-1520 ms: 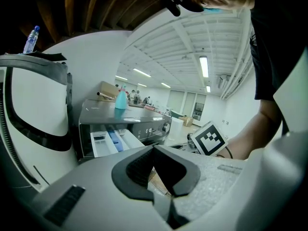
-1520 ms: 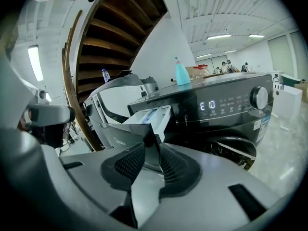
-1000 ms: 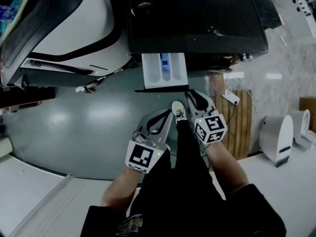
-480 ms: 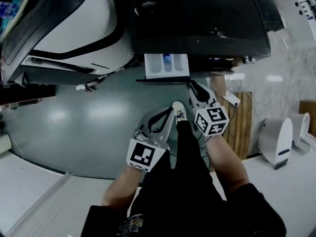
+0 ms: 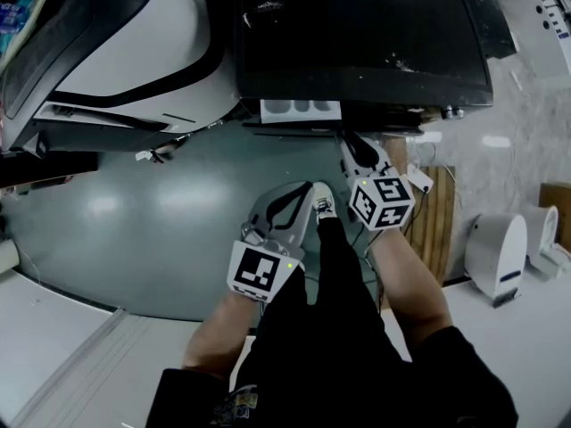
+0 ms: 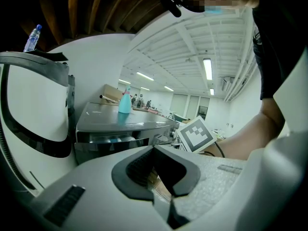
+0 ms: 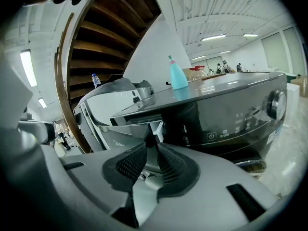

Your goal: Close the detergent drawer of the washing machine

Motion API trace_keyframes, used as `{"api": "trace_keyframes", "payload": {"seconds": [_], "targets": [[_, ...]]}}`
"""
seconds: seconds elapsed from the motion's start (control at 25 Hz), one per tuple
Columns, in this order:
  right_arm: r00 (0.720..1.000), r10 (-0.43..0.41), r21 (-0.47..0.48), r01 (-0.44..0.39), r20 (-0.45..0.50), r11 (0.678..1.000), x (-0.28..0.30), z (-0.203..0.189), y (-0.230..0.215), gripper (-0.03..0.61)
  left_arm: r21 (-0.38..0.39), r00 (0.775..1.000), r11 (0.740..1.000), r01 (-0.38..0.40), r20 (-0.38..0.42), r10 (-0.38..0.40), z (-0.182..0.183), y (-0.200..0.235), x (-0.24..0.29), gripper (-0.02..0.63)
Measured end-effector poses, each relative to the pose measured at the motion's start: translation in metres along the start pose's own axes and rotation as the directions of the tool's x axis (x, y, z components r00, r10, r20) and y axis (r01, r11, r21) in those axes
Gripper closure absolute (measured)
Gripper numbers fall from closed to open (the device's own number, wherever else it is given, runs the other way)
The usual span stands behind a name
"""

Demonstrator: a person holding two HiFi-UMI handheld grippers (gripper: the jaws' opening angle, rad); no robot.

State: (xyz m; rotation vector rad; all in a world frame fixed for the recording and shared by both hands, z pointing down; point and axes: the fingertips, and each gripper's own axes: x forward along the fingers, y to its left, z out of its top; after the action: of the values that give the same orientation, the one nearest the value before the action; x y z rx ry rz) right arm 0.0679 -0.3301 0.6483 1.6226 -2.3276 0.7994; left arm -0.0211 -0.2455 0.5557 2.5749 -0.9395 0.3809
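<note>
On our right gripper the jaws are closing, narrowly parted with nothing between them, tips at the white plastic detergent drawer, which barely protrudes from the black washing machine front; our left gripper is pressed together, empty

bright overhead light, fisheye-warped edges

Small "Midea" brand mark on the washing machine front.

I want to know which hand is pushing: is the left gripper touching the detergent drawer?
Apart. The head view shows the left gripper held back, with bare floor between its tips and the detergent drawer.
</note>
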Motion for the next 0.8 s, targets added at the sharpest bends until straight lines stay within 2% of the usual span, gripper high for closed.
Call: {"api": "trace_keyframes", "payload": {"seconds": [0.8], "targets": [[0.999, -0.050, 0.123, 0.049, 0.003, 0.991, 0.032, 0.019, -0.015, 0.495, -0.024, 1.000, 1.000, 0.002, 0.003, -0.002, 0.006, 0.017, 0.024, 0.611]]}}
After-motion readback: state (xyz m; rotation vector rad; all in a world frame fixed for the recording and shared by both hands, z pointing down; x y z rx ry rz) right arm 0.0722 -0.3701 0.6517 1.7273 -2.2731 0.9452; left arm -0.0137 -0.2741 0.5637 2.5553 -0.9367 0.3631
